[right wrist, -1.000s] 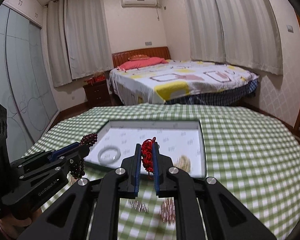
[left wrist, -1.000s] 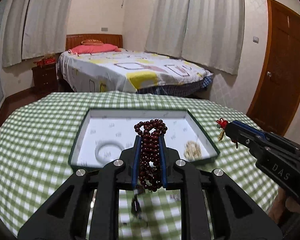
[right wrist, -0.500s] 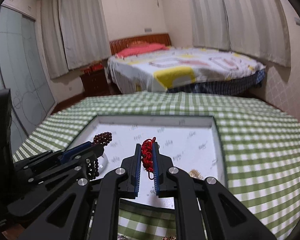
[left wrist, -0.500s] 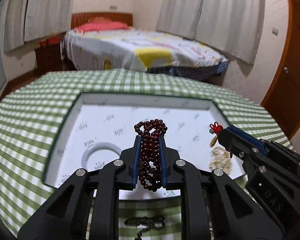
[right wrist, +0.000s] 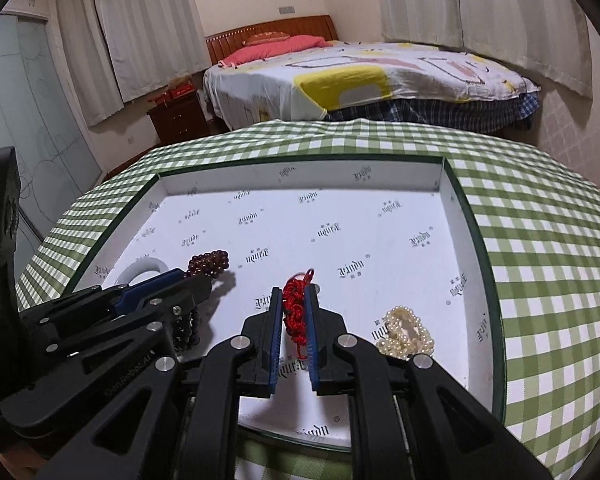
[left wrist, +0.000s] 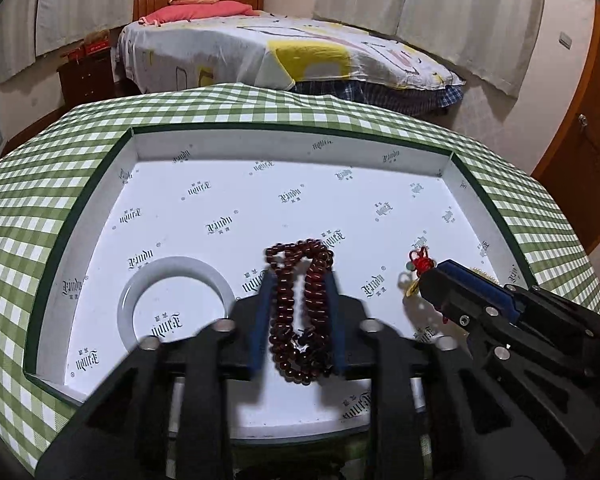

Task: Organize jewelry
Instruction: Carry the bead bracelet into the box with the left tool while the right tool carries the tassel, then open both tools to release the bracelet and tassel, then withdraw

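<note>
The left gripper (left wrist: 298,312) is seen with its jaws just having been opening; a dark red bead string (left wrist: 300,312) hangs between the blue pads, and it cannot be told whether the pads press on it. The right gripper (right wrist: 294,316) is held closed on a red knotted cord (right wrist: 296,312). Both are held over a shallow white-lined tray (left wrist: 288,148) with a dark green rim, set on a surface covered in green checked cloth (left wrist: 60,152). In the left wrist view a pale bangle (left wrist: 176,304) is shown lying in the tray at about 9 o'clock from the beads, and a small gold charm (left wrist: 412,288) is seen below the cord at the right gripper's tip, at 3 o'clock. Only in the right wrist view is a cluster of pearls (right wrist: 406,332) plainly shown, in the tray at 3 o'clock, just beside the right gripper. The far half of the tray floor, toward 12 o'clock, is bare lining up to the far wall. Beyond the cloth's far edge a bed (right wrist: 360,76) is seen.
</note>
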`<state>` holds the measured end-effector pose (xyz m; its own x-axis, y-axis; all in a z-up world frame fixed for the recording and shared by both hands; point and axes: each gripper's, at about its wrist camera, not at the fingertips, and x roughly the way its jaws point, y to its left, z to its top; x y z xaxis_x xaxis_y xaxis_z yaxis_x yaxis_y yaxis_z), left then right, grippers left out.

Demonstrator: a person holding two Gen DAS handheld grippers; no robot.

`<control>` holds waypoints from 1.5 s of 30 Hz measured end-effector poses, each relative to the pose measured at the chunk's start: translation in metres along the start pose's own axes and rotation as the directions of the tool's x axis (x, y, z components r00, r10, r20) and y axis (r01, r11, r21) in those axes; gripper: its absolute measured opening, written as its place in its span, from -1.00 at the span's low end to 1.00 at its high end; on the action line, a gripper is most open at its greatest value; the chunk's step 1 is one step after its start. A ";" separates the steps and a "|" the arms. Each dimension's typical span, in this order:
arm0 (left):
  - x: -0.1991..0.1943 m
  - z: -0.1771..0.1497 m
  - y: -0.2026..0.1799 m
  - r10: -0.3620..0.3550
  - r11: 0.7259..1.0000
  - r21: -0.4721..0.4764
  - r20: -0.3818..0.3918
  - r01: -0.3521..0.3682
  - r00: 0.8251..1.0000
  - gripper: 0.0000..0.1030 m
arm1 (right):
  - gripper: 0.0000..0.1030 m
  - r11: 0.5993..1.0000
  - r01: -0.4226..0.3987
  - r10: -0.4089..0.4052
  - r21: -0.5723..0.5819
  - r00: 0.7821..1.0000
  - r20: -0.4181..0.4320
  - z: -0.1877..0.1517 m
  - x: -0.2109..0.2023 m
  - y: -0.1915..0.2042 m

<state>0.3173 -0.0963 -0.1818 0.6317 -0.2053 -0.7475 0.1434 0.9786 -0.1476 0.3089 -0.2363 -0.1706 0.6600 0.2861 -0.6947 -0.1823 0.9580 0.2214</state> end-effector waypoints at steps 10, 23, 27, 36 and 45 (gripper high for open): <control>-0.002 -0.004 0.004 -0.001 1.000 -0.015 -0.002 0.001 1.000 -0.11 | -0.43 1.000 0.014 -0.014 0.021 1.000 0.009 0.001 -0.002 -0.005; -0.012 -0.003 0.001 -0.021 1.000 0.000 0.018 0.021 1.000 0.25 | -0.40 0.999 0.033 -0.034 0.019 0.997 0.062 0.003 -0.024 -0.007; -0.022 -0.002 0.001 -0.034 0.999 0.002 0.042 0.033 0.999 0.31 | -0.34 0.999 0.044 -0.045 0.022 0.995 0.086 0.003 -0.035 -0.008; -0.075 -0.010 0.003 -0.044 0.999 0.020 0.184 0.041 0.982 0.33 | -0.33 0.996 0.085 -0.087 0.019 0.985 0.146 -0.008 -0.071 -0.007; -0.122 -0.036 0.022 0.001 1.000 0.003 0.269 -0.002 0.963 0.33 | -0.33 0.994 0.113 -0.111 -0.002 0.979 0.169 -0.032 -0.098 0.002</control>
<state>0.2158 -0.0496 -0.1166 0.8138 -0.2004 -0.5455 0.1447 0.9790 -0.1437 0.2210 -0.2619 -0.1240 0.7897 0.1701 -0.5894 -0.1078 0.9843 0.1397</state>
